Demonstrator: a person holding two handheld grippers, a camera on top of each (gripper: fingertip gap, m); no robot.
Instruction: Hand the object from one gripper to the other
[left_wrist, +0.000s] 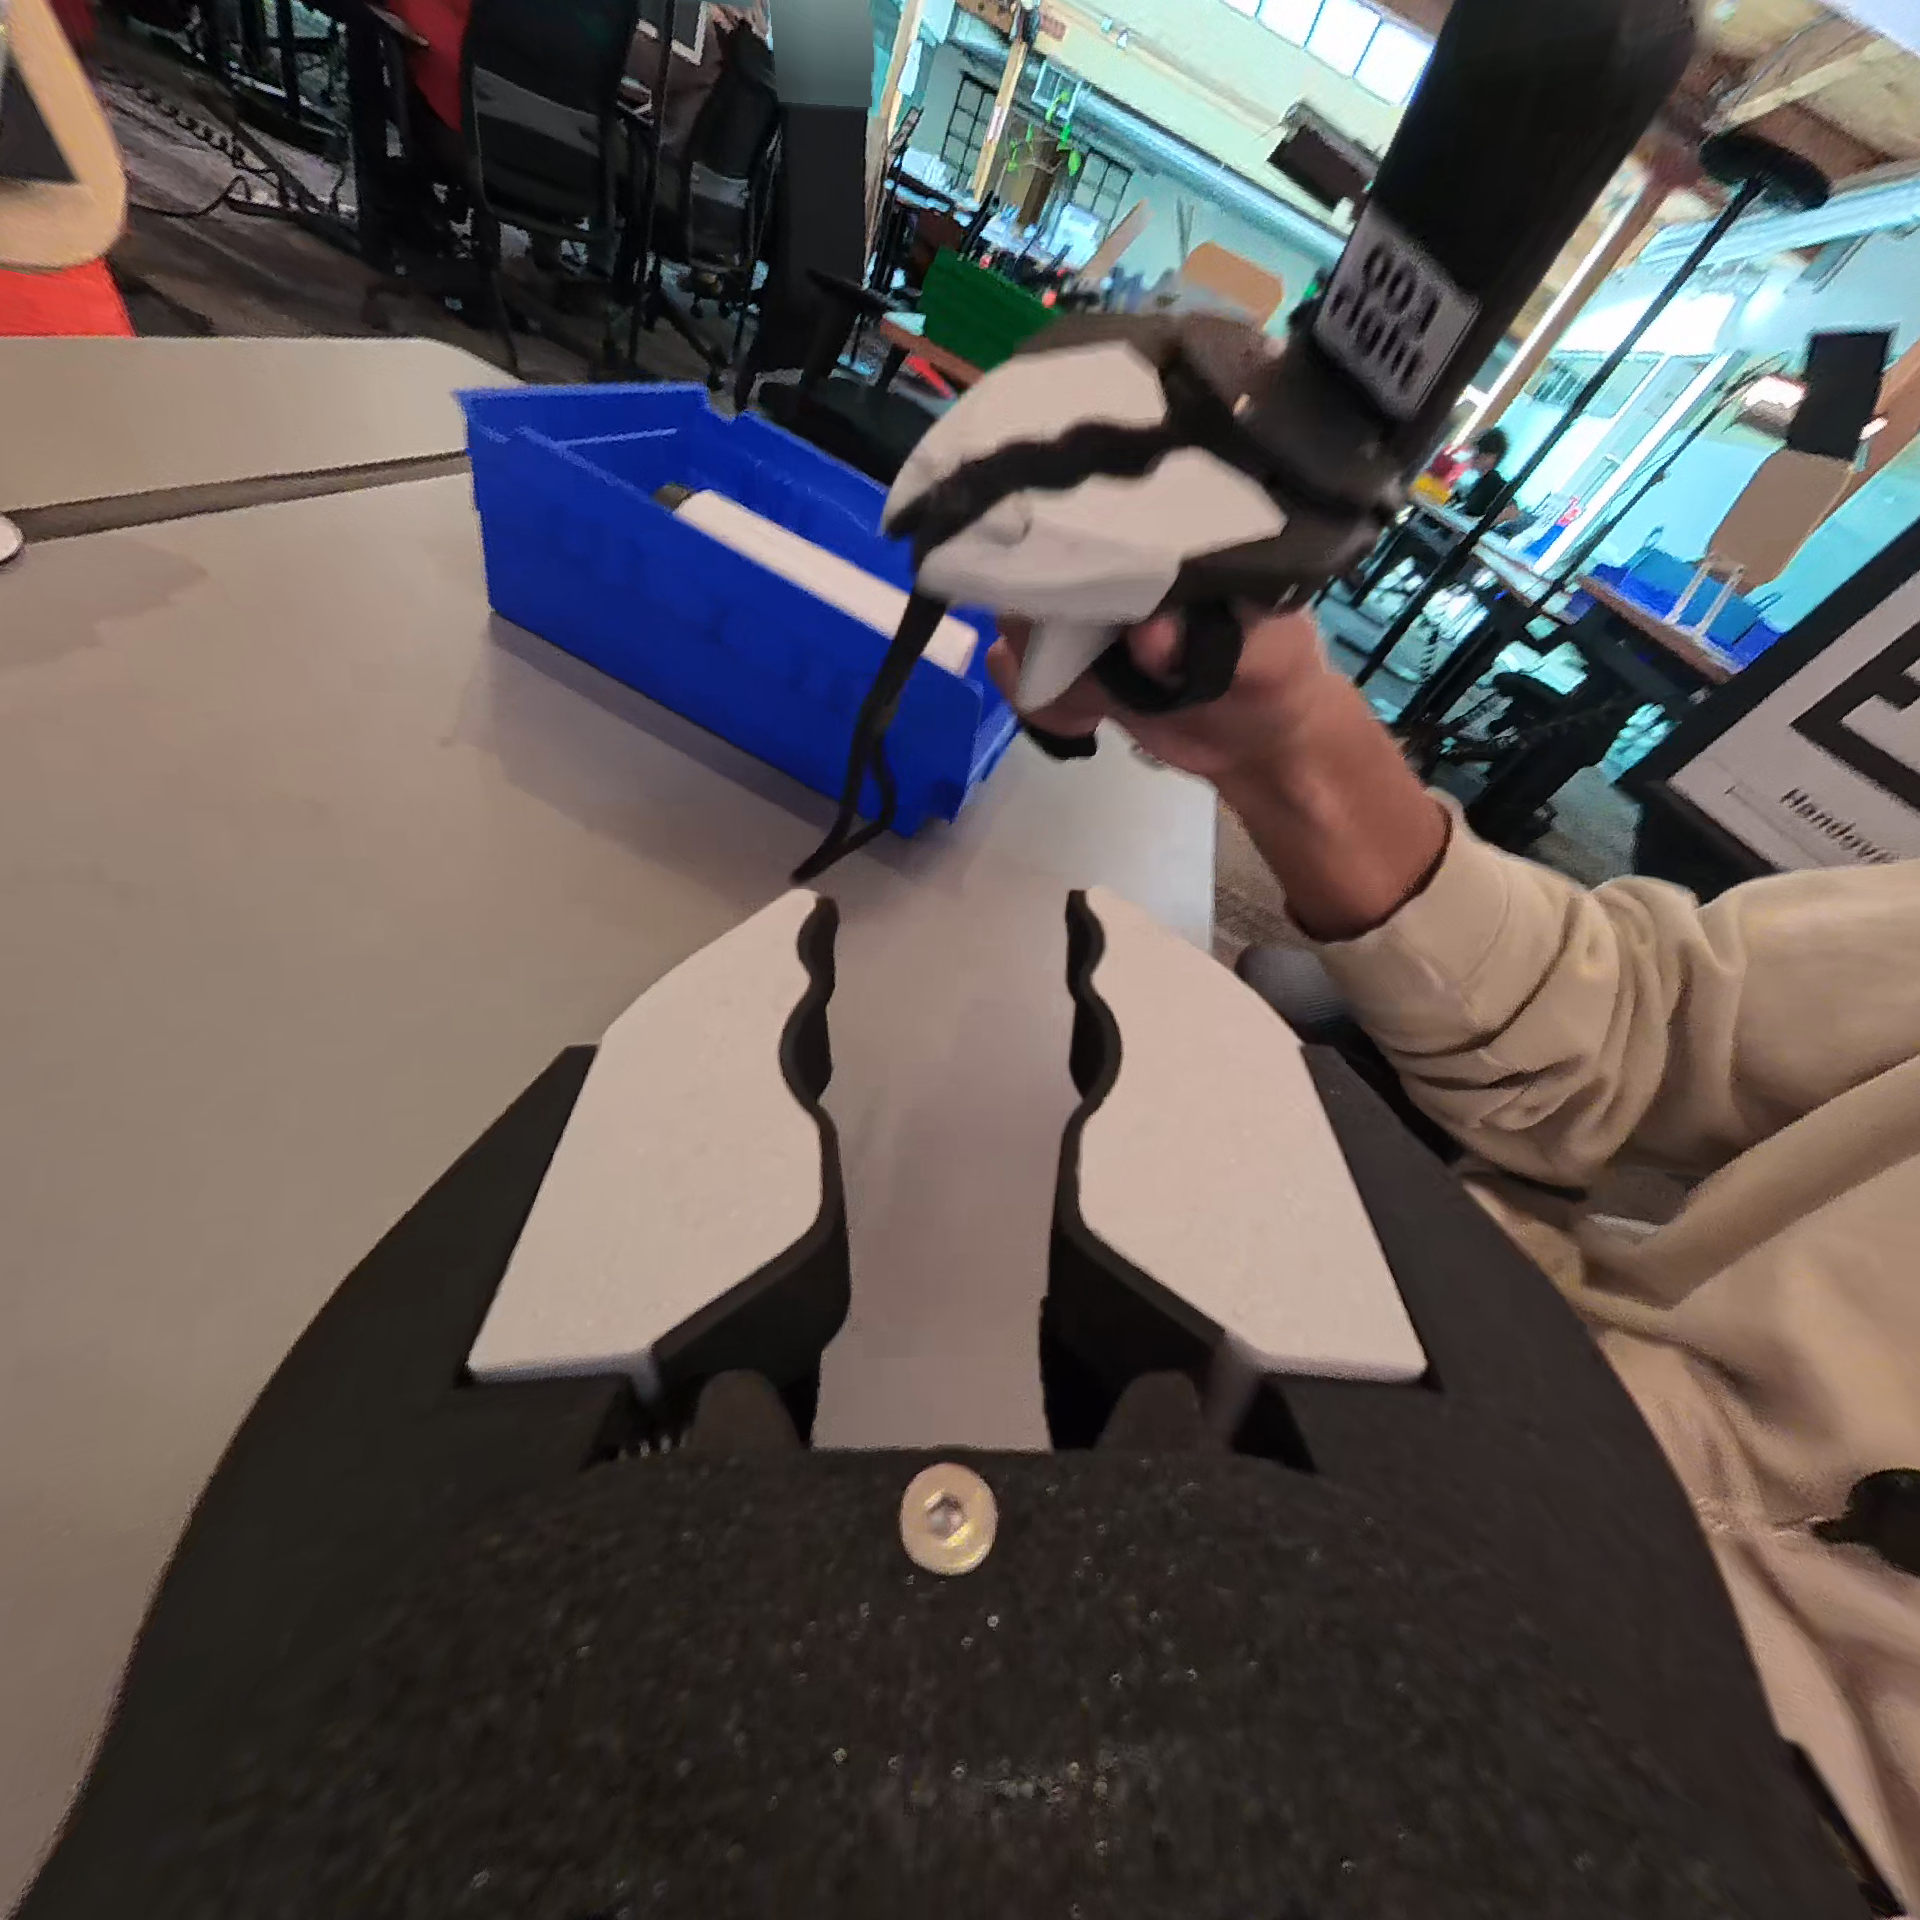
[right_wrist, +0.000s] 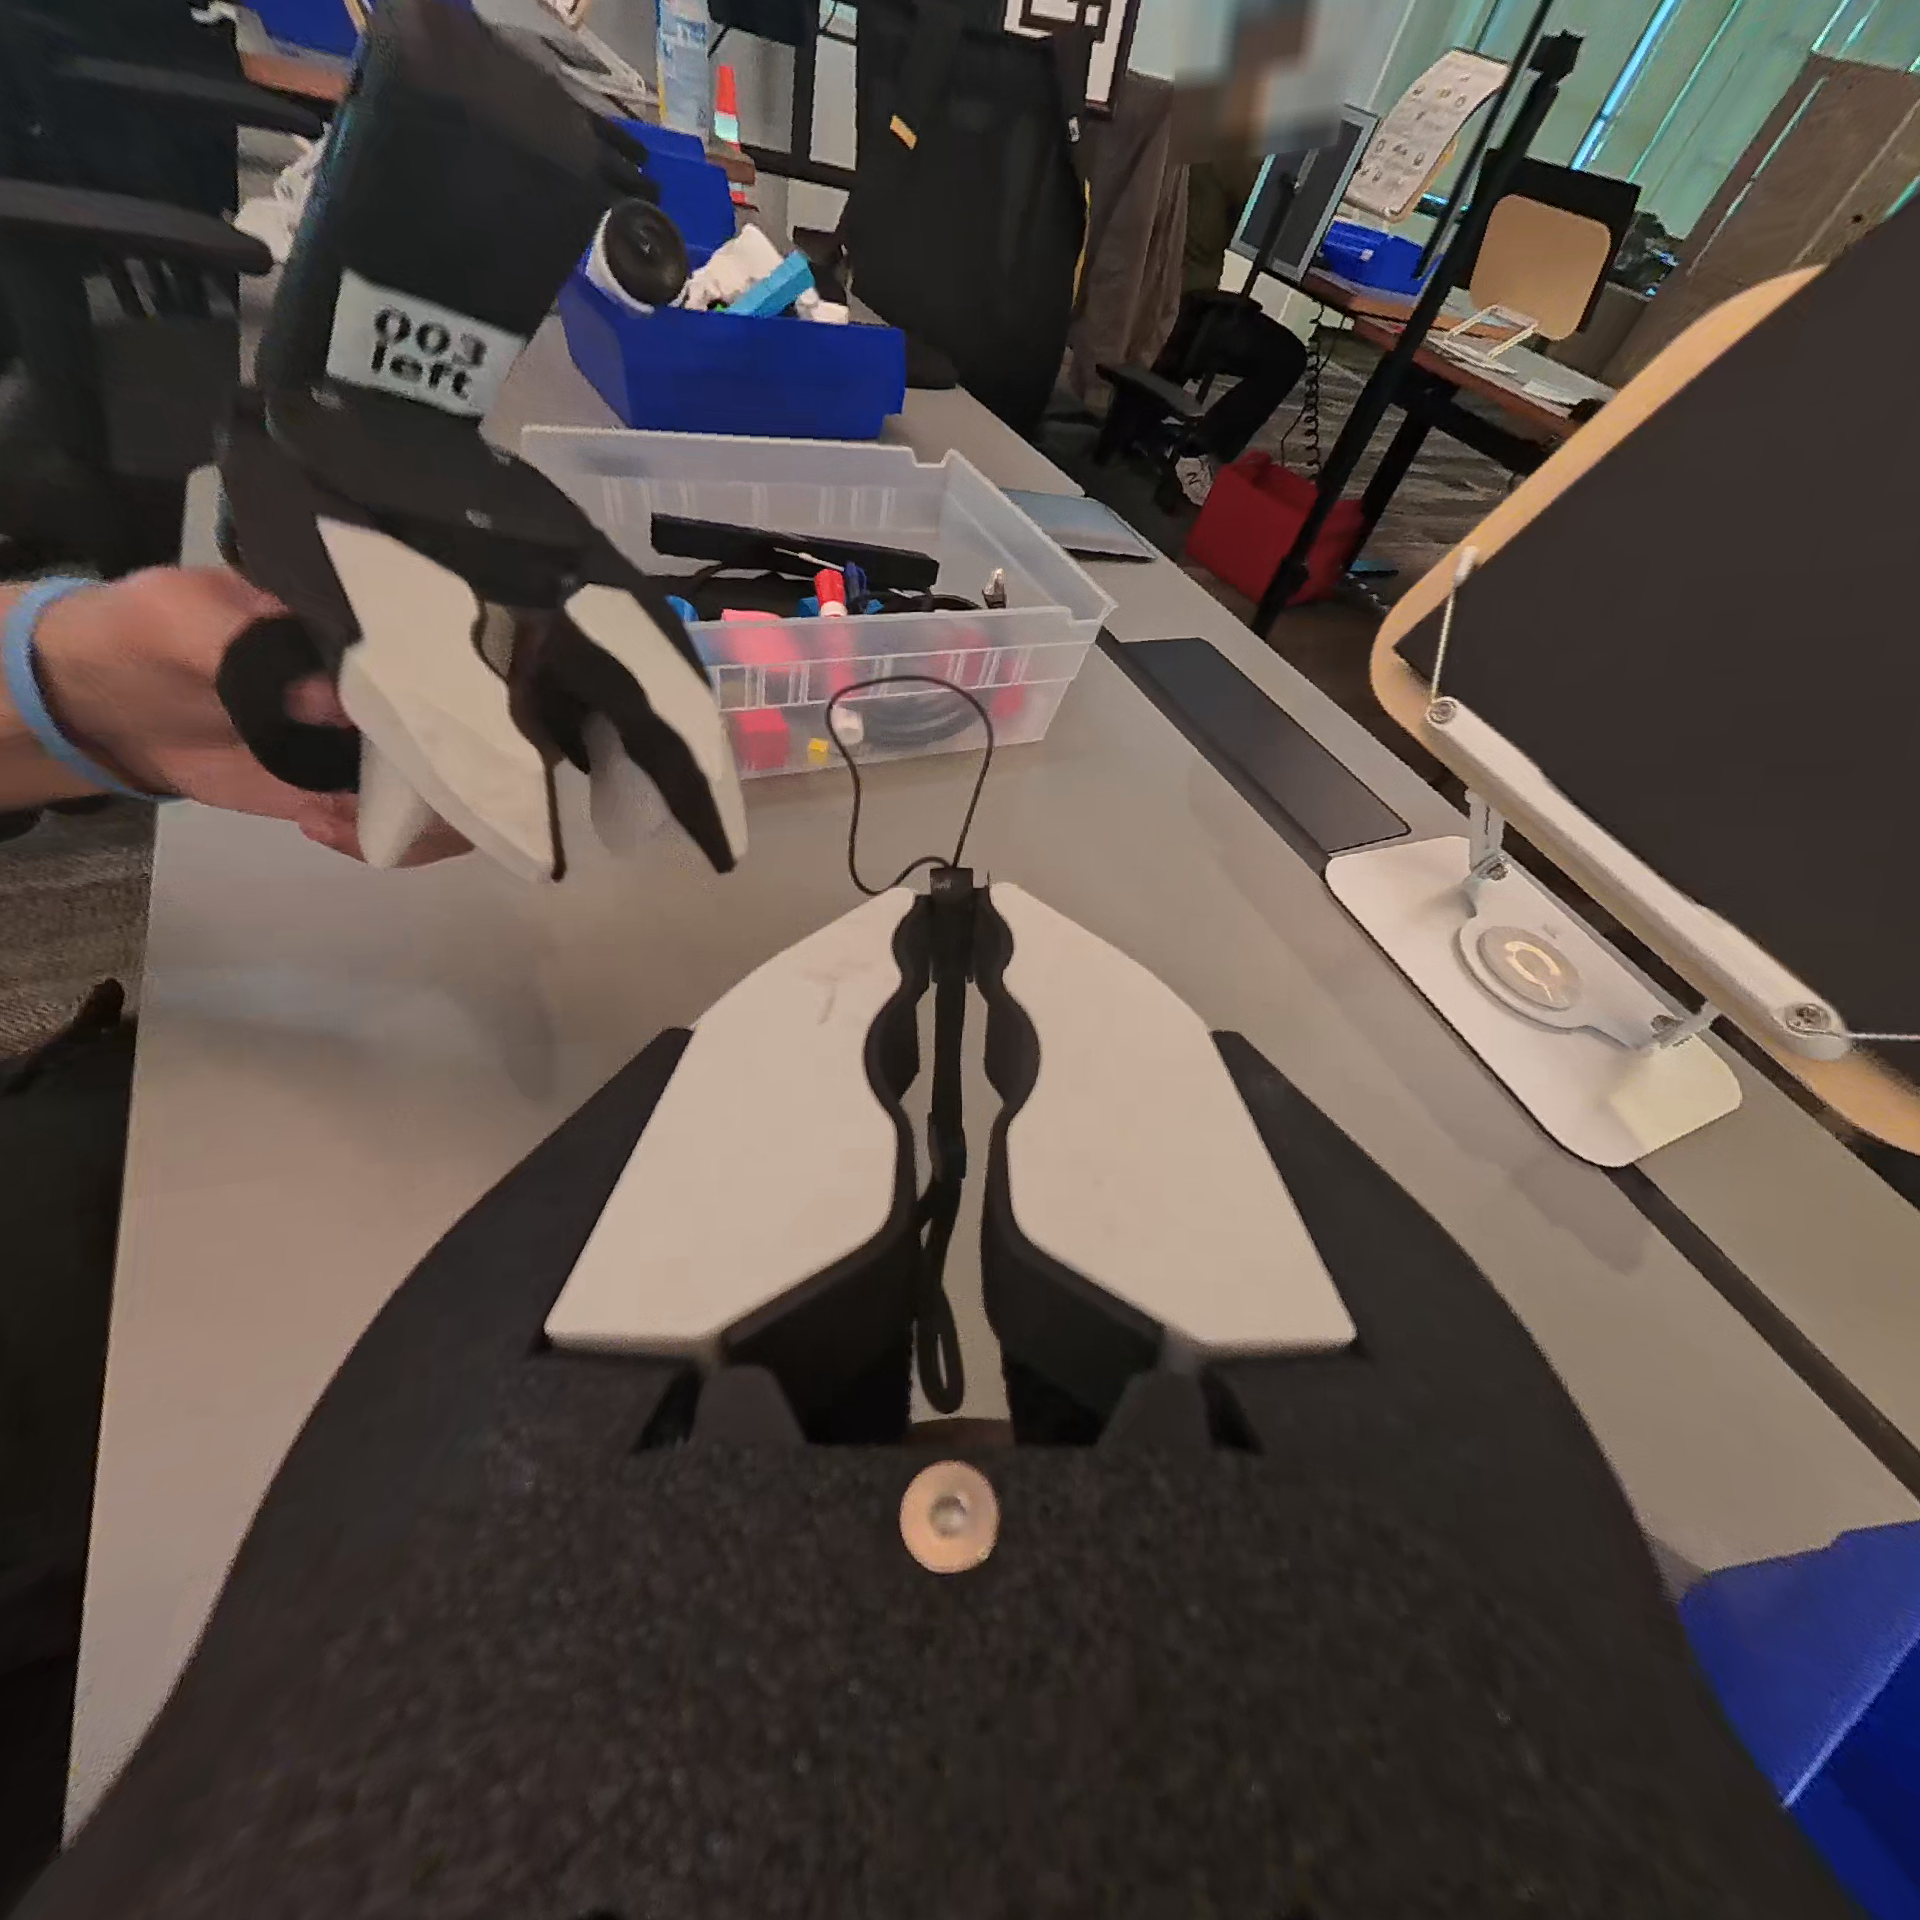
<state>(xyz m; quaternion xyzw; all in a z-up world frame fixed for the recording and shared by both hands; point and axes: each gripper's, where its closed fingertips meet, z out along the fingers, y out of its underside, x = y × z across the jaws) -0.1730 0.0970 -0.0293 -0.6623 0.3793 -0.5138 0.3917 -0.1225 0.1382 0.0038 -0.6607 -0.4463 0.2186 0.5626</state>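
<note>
- My right tool (right_wrist: 951, 914) is pressed together on a thin black cord (right_wrist: 943, 1143), which runs lengthwise between its fingers.
- Cord position: held above the grey worktop (right_wrist: 312, 1039). In the left wrist view its loose end (left_wrist: 868, 769) hangs down from the right tool (left_wrist: 914, 520), in front of a blue bin (left_wrist: 665, 582).
- Long axis: along the right tool's fingers, with a thin loop (right_wrist: 914, 769) projecting past the tips.
- My left tool (left_wrist: 951, 914) is spread and holds nothing.
- Relation: the cord lies ahead of and above the left tool, near but apart. In my judgement, the left tool must close on the hanging end.
</note>
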